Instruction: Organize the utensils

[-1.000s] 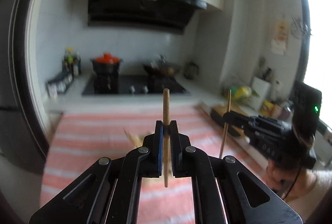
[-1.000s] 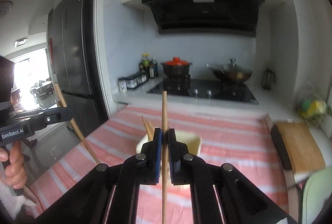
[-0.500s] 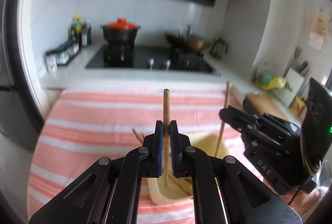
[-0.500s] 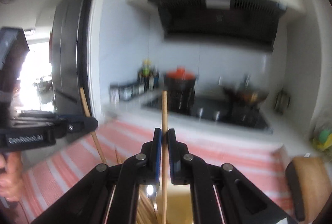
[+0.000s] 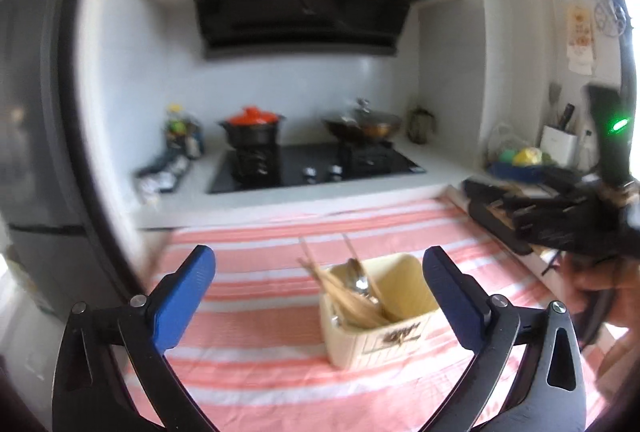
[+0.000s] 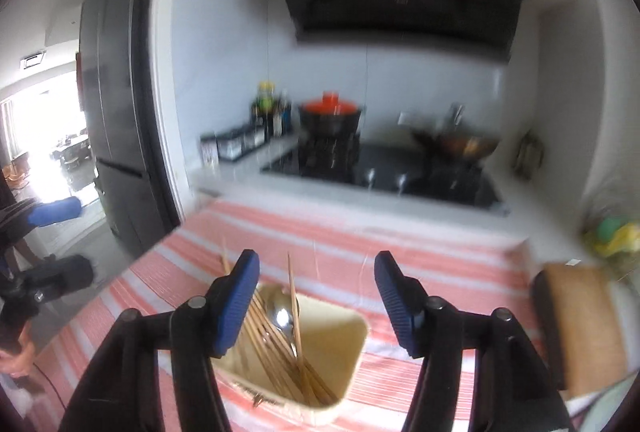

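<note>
Left wrist view: our left gripper (image 5: 318, 282) stands fully spread, its jaws having just been opening, with nothing between them; the chopstick it pinched a second ago is gone from its pads. The cream utensil holder (image 5: 380, 316) sits near on the striped cloth (image 5: 256, 272), holding a bundle of chopsticks (image 5: 344, 294) and a metal spoon (image 5: 358, 278) leaning to its left side. At the far right, our right gripper (image 5: 496, 206) appears blurred, held by a hand (image 5: 600, 292). Right wrist view: the right gripper (image 6: 316, 286) has also just been opening and is now partly spread and empty, directly above the utensil holder (image 6: 340, 364), where the chopsticks (image 6: 280, 336) and spoon (image 6: 282, 312) rest. We judge that both chopsticks have been released into the holder, so this placing step appears complete; whether other utensils remain cannot be told here.
</note>
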A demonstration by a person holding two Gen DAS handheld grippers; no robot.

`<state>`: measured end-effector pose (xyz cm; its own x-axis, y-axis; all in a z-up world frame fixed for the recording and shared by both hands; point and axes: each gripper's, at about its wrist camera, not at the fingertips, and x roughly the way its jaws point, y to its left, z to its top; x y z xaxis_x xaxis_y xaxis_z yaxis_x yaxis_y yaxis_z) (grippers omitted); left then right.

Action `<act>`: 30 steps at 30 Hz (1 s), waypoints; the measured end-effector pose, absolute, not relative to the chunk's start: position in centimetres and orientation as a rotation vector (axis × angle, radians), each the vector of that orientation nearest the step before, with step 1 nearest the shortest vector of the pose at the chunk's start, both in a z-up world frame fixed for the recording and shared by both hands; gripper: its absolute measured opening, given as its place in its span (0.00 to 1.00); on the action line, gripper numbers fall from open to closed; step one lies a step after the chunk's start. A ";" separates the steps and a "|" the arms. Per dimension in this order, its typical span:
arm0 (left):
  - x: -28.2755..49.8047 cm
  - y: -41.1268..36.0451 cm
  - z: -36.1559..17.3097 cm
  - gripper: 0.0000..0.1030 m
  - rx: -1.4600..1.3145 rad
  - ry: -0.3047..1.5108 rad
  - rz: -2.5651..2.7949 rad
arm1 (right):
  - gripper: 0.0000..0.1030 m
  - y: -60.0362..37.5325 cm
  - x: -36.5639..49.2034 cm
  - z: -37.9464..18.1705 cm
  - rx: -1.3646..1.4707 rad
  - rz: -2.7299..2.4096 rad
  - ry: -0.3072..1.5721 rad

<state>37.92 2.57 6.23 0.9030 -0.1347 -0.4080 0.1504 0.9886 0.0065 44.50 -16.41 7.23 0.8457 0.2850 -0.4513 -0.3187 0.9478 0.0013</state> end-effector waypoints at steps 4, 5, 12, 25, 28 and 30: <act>32.1 2.7 4.8 1.00 -0.030 0.466 -0.184 | 1.00 -16.3 36.1 9.6 -0.064 0.250 0.385; 30.9 2.6 4.1 1.00 -0.050 0.476 -0.172 | 1.00 -16.2 34.7 9.5 -0.058 0.242 0.381; 25.0 1.3 2.6 1.00 0.037 0.462 -0.004 | 1.00 -14.6 25.5 5.0 -0.070 0.162 0.500; 20.3 0.8 5.3 1.00 0.055 0.376 0.025 | 1.00 -14.7 19.7 6.5 -0.048 0.108 0.451; 19.6 0.6 5.7 1.00 0.055 0.365 0.022 | 1.00 -14.7 19.2 6.7 -0.054 0.104 0.448; 19.3 0.5 5.9 1.00 0.049 0.364 0.014 | 1.00 -14.7 18.7 6.9 -0.058 0.102 0.443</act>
